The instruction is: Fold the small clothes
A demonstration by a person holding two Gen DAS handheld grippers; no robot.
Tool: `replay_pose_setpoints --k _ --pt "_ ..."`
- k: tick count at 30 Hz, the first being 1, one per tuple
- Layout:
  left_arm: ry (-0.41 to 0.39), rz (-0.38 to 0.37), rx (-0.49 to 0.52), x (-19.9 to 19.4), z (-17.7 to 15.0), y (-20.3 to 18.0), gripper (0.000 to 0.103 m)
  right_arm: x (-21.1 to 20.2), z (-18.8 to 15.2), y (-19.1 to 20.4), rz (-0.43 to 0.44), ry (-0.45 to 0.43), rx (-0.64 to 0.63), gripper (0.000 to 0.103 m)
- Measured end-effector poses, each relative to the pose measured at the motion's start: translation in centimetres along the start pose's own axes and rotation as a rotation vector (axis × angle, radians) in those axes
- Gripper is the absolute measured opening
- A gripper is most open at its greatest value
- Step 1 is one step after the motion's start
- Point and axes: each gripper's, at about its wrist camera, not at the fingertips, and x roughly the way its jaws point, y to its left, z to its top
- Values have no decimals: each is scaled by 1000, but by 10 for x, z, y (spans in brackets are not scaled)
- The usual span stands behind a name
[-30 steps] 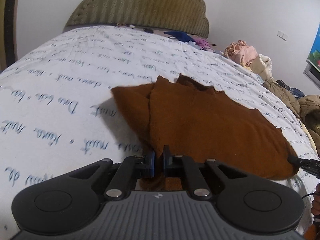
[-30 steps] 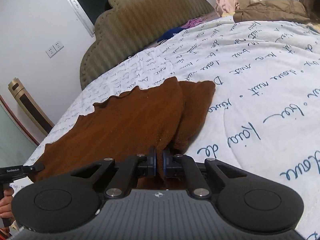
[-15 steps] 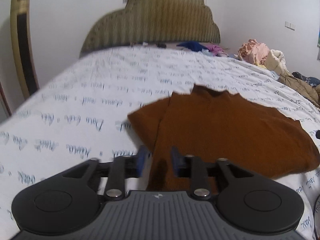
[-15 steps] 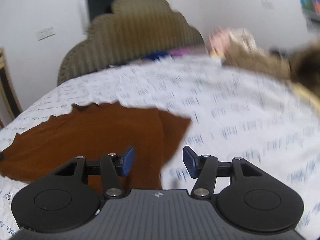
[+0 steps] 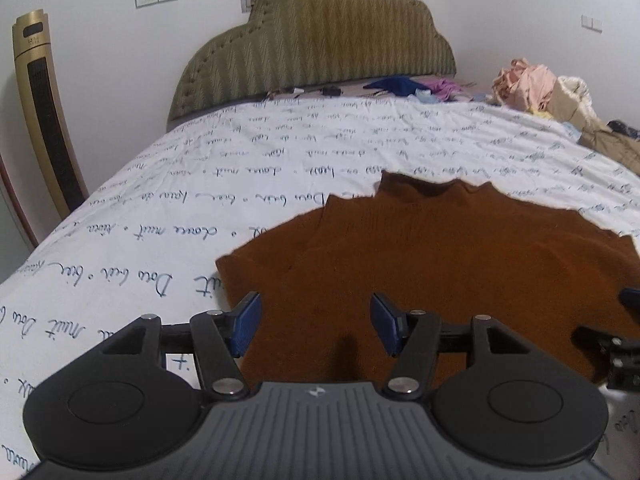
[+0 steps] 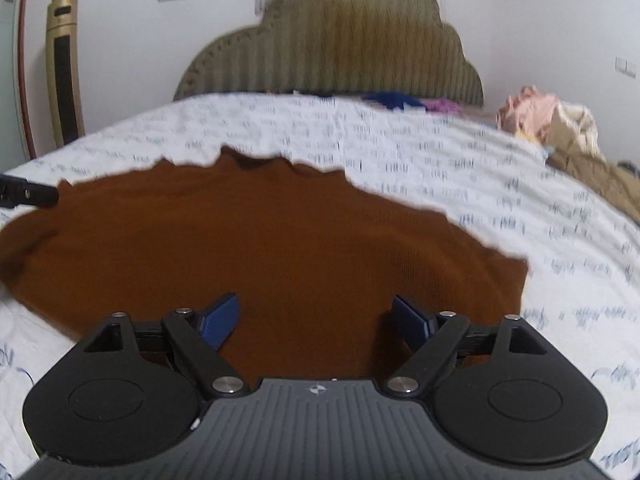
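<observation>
brown sweater (image 5: 440,264) flat, folded sleeve sharp in left view, right view blurred

Both my wrist cameras look low and close along my fingers toward the headboard (image 5: 316,40), sharing the brown garment (image 5: 440,256) and printed bedspread (image 6: 440,152) between them.

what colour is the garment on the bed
Rust brown, plain; the garment shows sharpest in the left wrist view.

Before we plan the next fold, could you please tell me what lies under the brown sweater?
The brown sweater lies flat on the white bedsheet with blue writing. Anything directly beneath it is covered.
</observation>
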Motion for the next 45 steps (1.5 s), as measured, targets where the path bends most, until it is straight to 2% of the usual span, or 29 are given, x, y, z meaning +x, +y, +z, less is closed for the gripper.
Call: replay_pose_setpoints --k 7,10,15,23,45 --pt "50 52 8 22 -14 -7 59 2 -11 2 4 -2 -24 101" --pt "45 76 12 26 -20 -8 67 0 -11 2 6 -2 -18 102" --pt "33 89 6 30 -28 -6 75 1 -12 0 15 1 -8 103" --pt "25 49 -73 34 -36 7 80 2 -12 -2 22 7 0 103" --pt "18 36 -118 36 -39 15 87 3 -13 -3 33 10 15 103"
